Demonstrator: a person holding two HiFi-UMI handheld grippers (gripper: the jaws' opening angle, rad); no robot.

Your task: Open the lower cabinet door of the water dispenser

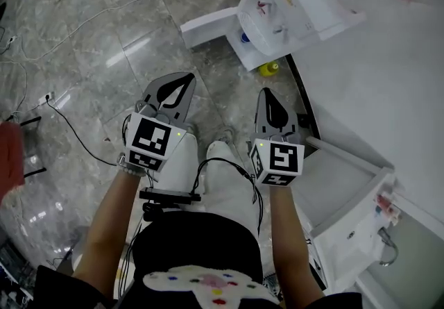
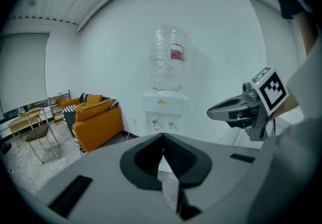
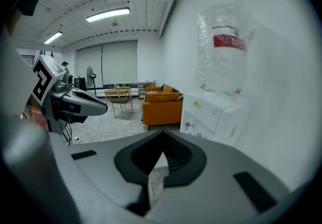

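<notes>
Door [image 1: 205, 28] of the water dispenser [image 1: 284, 12] looks swung open already, so left gripper [image 1: 182, 82] and right gripper [image 1: 268, 96] hang well clear, both closed on nothing.

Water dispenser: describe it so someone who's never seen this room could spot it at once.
Follow the white wall to the right of the orange sofa. The water dispenser stands against that wall as a white box-shaped unit. It alone carries a clear upturned bottle with a red label on top.
</notes>
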